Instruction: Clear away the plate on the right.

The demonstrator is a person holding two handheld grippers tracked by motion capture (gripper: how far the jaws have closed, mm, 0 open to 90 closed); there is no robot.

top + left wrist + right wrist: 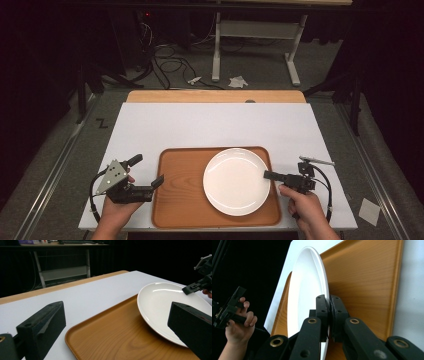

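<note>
A white plate (pixel 235 182) lies on the right half of a brown wooden tray (pixel 180 192) near the table's front edge. My right gripper (pixel 267 175) comes in from the right and is shut on the plate's right rim. In the right gripper view the two jaws (pixel 329 303) pinch the plate (pixel 304 290) edge above the tray (pixel 367 277). My left gripper (pixel 146 171) stands open at the tray's left edge. One jaw is over the rim and the other is outside it, and neither presses on it. The left gripper view looks between the wide jaws (pixel 117 332) across the tray (pixel 112 340) to the plate (pixel 162 305).
The tray sits on a white table board (pixel 210 125) with a wooden strip (pixel 215 96) along the far edge. A small grey metal tool (pixel 317 161) lies on the board just right of the right gripper. Cables and a white desk frame (pixel 255 35) stand on the floor beyond.
</note>
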